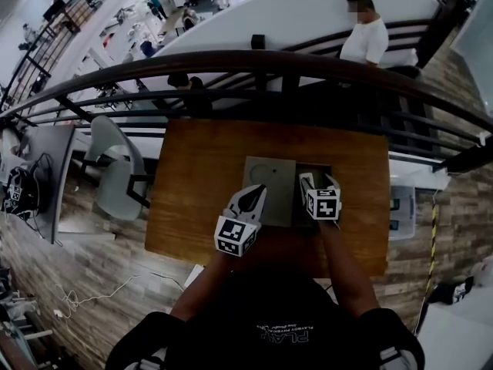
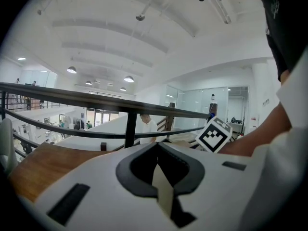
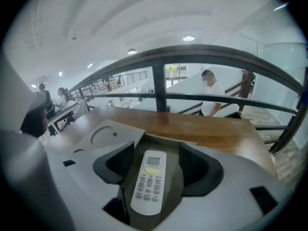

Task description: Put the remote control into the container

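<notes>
On the wooden table (image 1: 192,199) lies a grey container whose dark opening (image 1: 316,171) shows beside its swung-open flat lid (image 1: 269,177). In the right gripper view the white remote control (image 3: 149,182) lies flat on the container's dark floor (image 3: 175,189), display end away from me. My right gripper (image 3: 154,162) straddles it, open, with both pads clear of its sides. The lid (image 3: 103,136) with a round recess lies to the left. My left gripper (image 2: 161,177) is shut on the thin edge of that lid (image 2: 163,191). The head view shows both grippers (image 1: 253,199) (image 1: 320,182) at the container; the remote is hidden there.
A dark railing (image 1: 231,64) runs just beyond the table's far edge, with a person in a white shirt (image 1: 366,33) on the stairs behind it. A grey chair (image 1: 115,168) stands left of the table, and a white unit (image 1: 402,210) sits off its right side.
</notes>
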